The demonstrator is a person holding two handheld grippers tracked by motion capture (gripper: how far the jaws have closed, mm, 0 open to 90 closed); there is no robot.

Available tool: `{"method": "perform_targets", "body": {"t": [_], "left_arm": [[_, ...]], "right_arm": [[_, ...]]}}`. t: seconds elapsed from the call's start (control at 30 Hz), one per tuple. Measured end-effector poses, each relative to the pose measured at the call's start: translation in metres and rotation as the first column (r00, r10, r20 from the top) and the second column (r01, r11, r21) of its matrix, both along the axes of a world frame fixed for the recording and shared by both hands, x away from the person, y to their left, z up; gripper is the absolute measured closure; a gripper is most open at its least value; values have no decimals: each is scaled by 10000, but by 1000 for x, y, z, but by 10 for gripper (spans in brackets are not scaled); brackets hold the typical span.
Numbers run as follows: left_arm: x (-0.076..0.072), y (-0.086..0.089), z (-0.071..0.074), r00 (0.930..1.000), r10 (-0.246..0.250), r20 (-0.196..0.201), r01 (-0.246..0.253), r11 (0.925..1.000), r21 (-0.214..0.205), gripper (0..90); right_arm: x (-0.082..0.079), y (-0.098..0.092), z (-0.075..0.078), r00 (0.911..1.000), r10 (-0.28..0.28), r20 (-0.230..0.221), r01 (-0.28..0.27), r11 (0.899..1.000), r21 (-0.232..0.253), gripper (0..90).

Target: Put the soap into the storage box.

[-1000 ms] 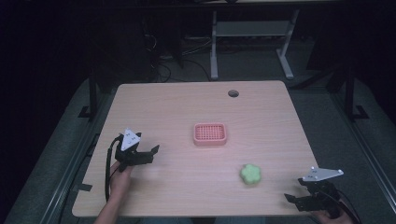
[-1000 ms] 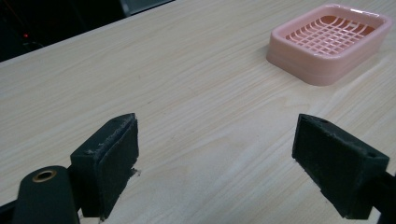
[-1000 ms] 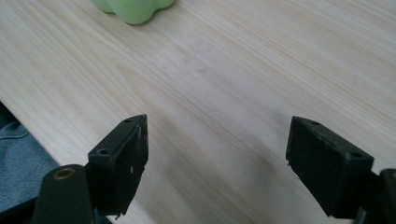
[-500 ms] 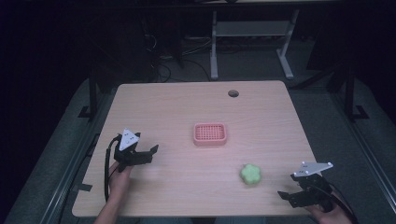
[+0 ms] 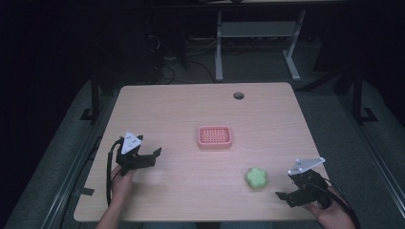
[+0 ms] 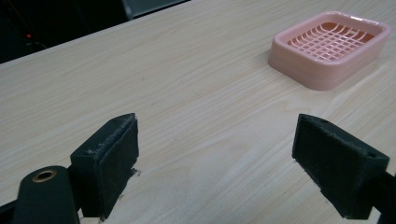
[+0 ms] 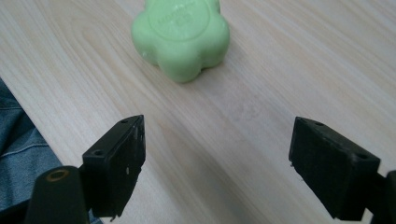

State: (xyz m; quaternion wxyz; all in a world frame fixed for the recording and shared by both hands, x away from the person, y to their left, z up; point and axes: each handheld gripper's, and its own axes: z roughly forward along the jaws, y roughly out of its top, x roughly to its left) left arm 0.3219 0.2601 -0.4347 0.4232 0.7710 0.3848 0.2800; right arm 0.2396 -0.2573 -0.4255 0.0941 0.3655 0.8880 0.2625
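While both claws gape, nothing is held.
Right claw (image 7: 217, 161) faces the green soap (image 7: 181, 35), lined up to pinch it; left claw (image 6: 217, 158) idles near the pink dish (image 6: 330, 46).

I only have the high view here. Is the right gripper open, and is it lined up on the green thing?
Observer: Yes, the right gripper is open, jaws wide apart, and the green soap lies ahead between their lines, untouched.
Operator: What shape is the soap up close?
Observer: Flower-like with rounded lobes, and a round stamp is pressed into its top; the lettering is too blurred to read.
Operator: And the left gripper?
Observer: The left gripper is open too, empty, with the pink soap dish ahead to its upper right.
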Motion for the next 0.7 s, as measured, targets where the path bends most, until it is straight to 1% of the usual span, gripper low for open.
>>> {"method": "perform_targets", "body": {"t": [0.1,0.13,0.2,0.23,0.37,0.47,0.5,0.57,0.7], "left_arm": [[0,0,0,10000,25,36,-25,10000,42,143],[0,0,0,10000,44,29,-44,10000,29,143],[0,0,0,10000,29,42,-29,10000,2,143],[0,1,0,10000,35,40,-35,10000,19,143],[0,1,0,10000,16,-42,-17,10000,-20,143],[0,1,0,10000,18,-7,-18,10000,0,143],[0,1,0,10000,13,-9,-13,10000,6,143],[0,1,0,10000,18,-8,-18,10000,-6,143],[0,1,0,10000,50,27,-50,10000,-17,143]], "right_arm": [[2,3,2,10000,78,10,-78,10000,-39,180],[4,5,4,9998,207,-31,-207,9997,-157,178],[5,8,4,9996,272,-27,-273,9994,-228,178],[6,9,5,9997,223,-99,-225,9995,-243,177],[8,12,5,9994,321,-83,-324,9991,-273,176],[9,15,5,9991,383,-158,-388,9988,-312,176],[11,18,6,9988,466,-172,-472,9980,-408,176],[12,19,6,9986,510,-158,-517,9976,-454,177],[16,24,9,9978,639,-147,-645,9969,-449,176]]}}
